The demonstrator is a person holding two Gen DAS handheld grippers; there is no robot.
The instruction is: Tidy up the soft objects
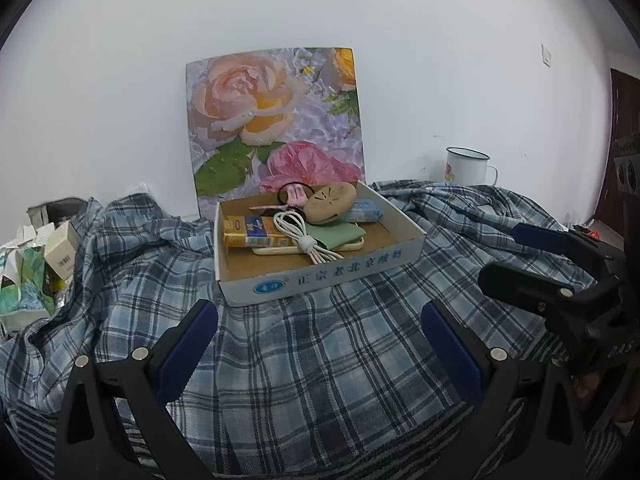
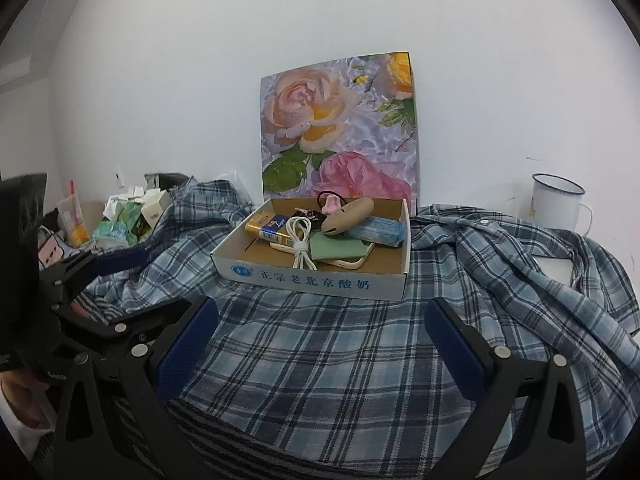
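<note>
Spreading across the surface in front of us, the blue plaid shirt (image 1: 320, 360) lies rumpled, its folds bunched up at the left and right and flatter in the middle. On top of it, near the wall, sits a shallow cardboard tray (image 1: 332, 276) with blue printed characters on its front wall. Inside the tray we see a coiled white cable (image 1: 298, 236), a yellow and blue packet (image 1: 250, 232), a folded green cloth (image 1: 340, 236), a tan perforated disc (image 1: 330, 200), a pale blue wrapped pack (image 1: 366, 210) and a pink item with a black hair tie (image 1: 294, 192). We hold our left gripper (image 1: 320, 356) just above the shirt with its fingers spread wide and nothing between them. Our right gripper (image 2: 322, 354) hovers beside it over the same cloth, fingers likewise apart and empty. Behind the tray a floral painted board (image 1: 276, 120) leans against the white wall, a white enamel mug (image 2: 558, 204) stands at the right, and small cartons (image 1: 36, 272) pile at the left.
</note>
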